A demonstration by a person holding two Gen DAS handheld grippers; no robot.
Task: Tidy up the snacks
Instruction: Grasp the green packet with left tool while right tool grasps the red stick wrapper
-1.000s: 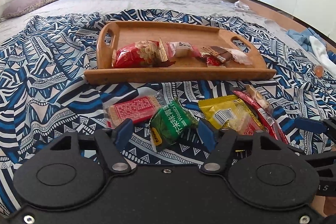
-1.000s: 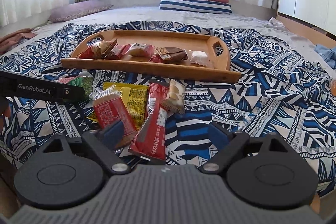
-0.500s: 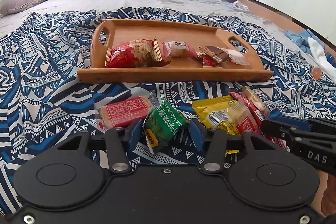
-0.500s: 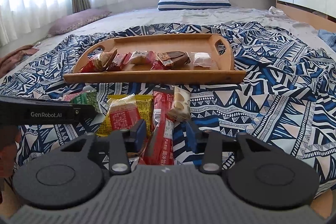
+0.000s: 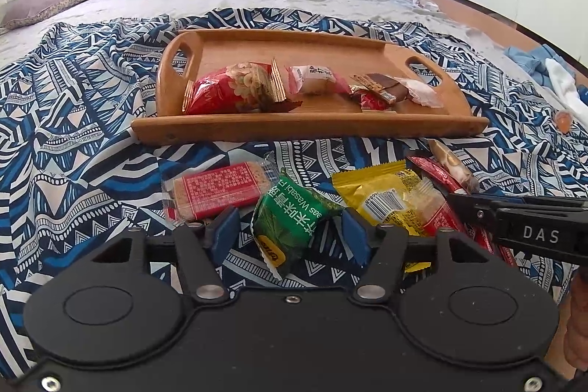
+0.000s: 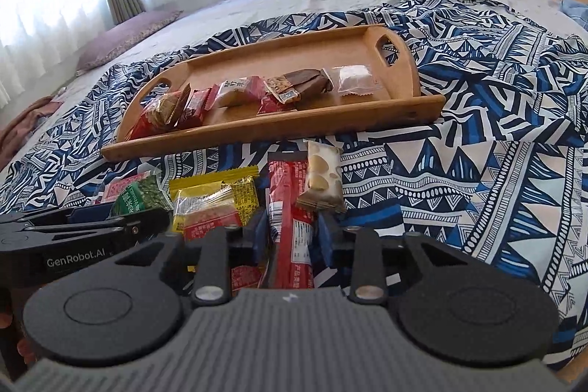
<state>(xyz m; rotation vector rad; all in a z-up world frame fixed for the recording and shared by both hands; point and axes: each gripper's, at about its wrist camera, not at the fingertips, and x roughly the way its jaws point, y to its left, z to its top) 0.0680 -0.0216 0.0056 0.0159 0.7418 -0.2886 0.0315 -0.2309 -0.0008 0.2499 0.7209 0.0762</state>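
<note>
Bamboo-brown wooden tray (image 5: 305, 125) is already holding several wrapped snacks, while on the patterned bedspread (image 5: 73, 171) the left tool (image 5: 288, 232) is bracketing a green wasabi packet (image 5: 290, 219) and the right tool (image 6: 292, 234) is pinching a long red stick packet (image 6: 290, 226).

The lower end of the long red snack stick (image 6: 292, 237) runs out of sight behind the right hand-held gripper (image 6: 292, 234) housing, so its full length is hidden. Beside it, a small red packet (image 6: 246, 276) shows only in part. In the left wrist view, the yellow packet (image 5: 382, 193) is partly covered by a clear-wrapped red biscuit (image 5: 433, 212). The green wasabi packet's (image 5: 290, 219) small print is too fine to read.
</note>
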